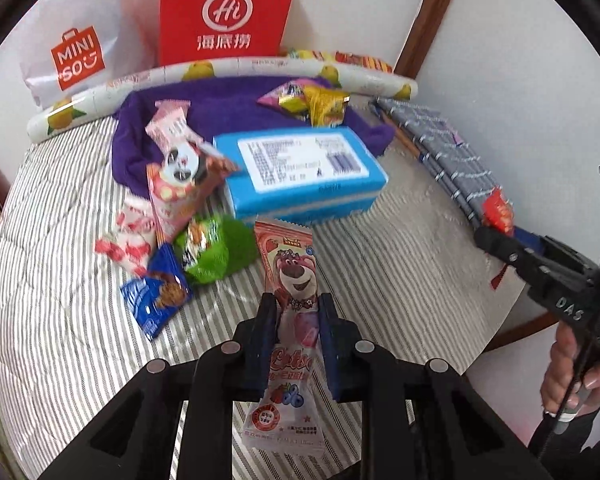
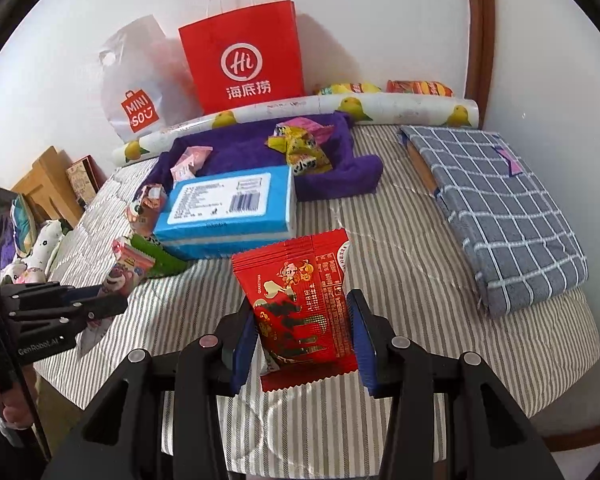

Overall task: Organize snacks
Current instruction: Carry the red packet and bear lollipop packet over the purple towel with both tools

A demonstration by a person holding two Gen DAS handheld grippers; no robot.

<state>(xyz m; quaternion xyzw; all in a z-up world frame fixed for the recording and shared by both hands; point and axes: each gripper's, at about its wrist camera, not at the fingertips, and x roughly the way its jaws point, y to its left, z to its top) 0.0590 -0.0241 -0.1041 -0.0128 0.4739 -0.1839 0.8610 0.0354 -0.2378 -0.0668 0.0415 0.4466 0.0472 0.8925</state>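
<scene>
Crinkly foil is the risk: the left gripper (image 1: 298,312) pinches the pink bear snack (image 1: 292,280) and the right gripper (image 2: 302,314) the red packet (image 2: 300,304), both aloft over the striped bed (image 2: 400,248), where thin wrappers may slip from the jaws.

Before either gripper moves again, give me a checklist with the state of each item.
1. Left gripper shut on the pink bear snack pack: ok.
2. Right gripper shut on the red snack packet: ok.
3. Both packets lifted off the striped bedcover: cannot tell.
4. Grippers apart from each other: ok.
5. Purple cloth has bare space for more snacks: ok.
6. Loose snacks beside the blue box sorted: not ok.
</scene>
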